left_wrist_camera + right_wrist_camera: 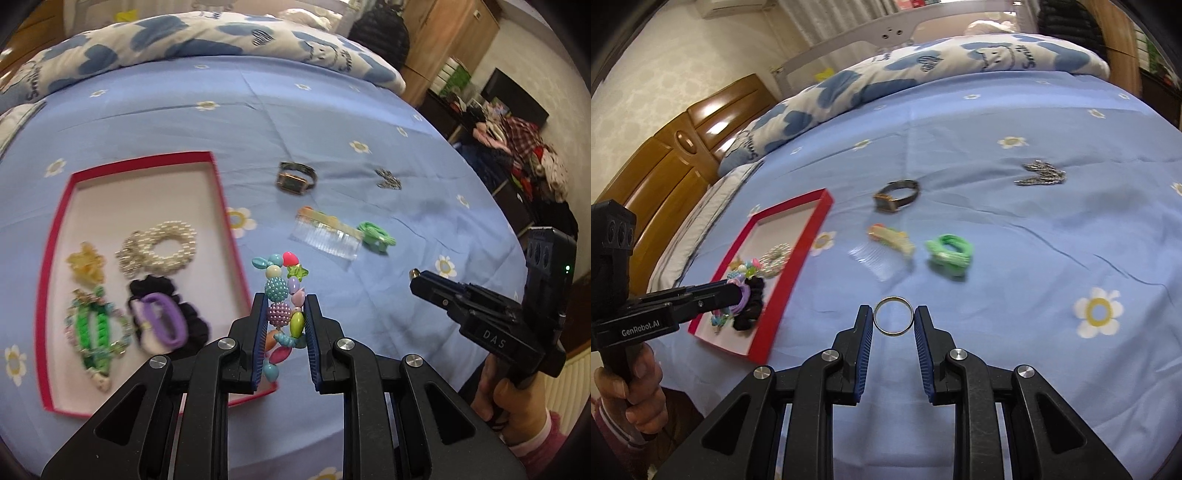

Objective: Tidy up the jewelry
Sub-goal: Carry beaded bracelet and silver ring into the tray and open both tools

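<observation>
Now my left gripper (pixel 286 325) is clamped on the beaded bracelet (pixel 282 306) just beside the red tray (pixel 55 369), floppy and light, while my right gripper (pixel 894 321) pinches the thin, slippery ring (pixel 893 316) across its rim above the bedsheet (pixel 997 277).

A bed (pixel 1015 258) is covered by a blue sheet printed with flowers. A heart-patterned duvet (pixel 221 40) is bunched at its far edge, and a wooden headboard (pixel 683 147) is seen beside it.

"DAS" stands on the right gripper (pixel 415 275); "GenRobot.AI" on the left gripper (pixel 733 291); "Smile" on the quilt (pixel 221 40).
</observation>
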The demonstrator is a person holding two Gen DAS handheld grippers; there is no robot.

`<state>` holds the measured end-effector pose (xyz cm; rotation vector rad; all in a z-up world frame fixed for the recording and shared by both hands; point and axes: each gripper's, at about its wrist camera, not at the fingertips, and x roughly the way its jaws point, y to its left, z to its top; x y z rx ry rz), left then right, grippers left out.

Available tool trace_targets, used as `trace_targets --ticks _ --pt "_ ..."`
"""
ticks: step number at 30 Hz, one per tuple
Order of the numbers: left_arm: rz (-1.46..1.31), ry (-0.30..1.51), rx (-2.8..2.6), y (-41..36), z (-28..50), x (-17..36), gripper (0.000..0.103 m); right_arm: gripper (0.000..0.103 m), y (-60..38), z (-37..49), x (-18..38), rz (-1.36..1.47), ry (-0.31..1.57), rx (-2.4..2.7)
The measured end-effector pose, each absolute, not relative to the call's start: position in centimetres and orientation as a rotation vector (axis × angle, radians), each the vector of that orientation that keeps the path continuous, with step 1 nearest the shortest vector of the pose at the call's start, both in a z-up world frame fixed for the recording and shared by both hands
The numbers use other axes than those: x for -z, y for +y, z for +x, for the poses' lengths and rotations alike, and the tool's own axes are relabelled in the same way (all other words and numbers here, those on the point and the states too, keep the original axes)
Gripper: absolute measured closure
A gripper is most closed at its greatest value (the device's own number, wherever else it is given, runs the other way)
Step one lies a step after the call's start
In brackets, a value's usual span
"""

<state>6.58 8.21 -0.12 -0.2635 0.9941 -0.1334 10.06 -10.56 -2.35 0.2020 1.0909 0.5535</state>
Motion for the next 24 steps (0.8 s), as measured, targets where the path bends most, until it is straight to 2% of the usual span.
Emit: trace_targets --ticks 24 --pt "-0.393 0.962 -0.106 19.6 3.1 1.3 0.086 0.080 4.3 9.8 1.2 0.120 1.108 -0.855"
